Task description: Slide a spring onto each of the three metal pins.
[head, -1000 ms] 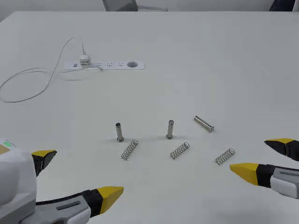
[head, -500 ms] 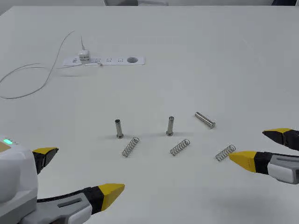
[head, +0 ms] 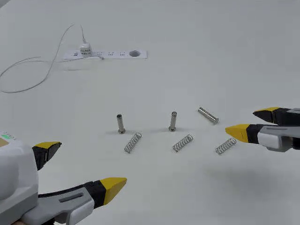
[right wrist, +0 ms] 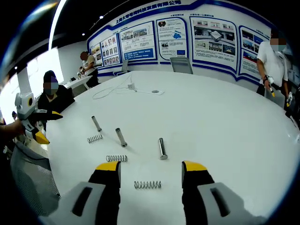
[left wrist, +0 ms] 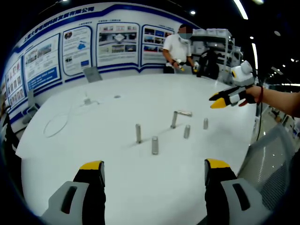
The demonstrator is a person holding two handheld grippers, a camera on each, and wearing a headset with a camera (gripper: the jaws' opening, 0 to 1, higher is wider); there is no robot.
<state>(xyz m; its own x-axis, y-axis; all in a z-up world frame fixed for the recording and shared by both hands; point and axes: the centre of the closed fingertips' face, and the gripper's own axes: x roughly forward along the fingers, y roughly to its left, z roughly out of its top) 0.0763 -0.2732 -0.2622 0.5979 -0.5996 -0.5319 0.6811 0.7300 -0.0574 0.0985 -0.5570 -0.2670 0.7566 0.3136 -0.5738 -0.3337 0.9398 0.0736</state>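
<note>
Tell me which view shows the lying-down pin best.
The right gripper view: the lying pin sits close, large and unobstructed just beyond that gripper's open jaws. The head view shows it smaller but clear. The left gripper view shows it tiny and distant.

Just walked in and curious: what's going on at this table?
A person holds a gripper in each hand over a white table. The left spring, middle spring and right spring lie loose, none on a pin. The left pin and middle pin stand upright; the right pin lies flat. The right gripper, open, points at the right spring; the left gripper hangs open, empty.
</note>
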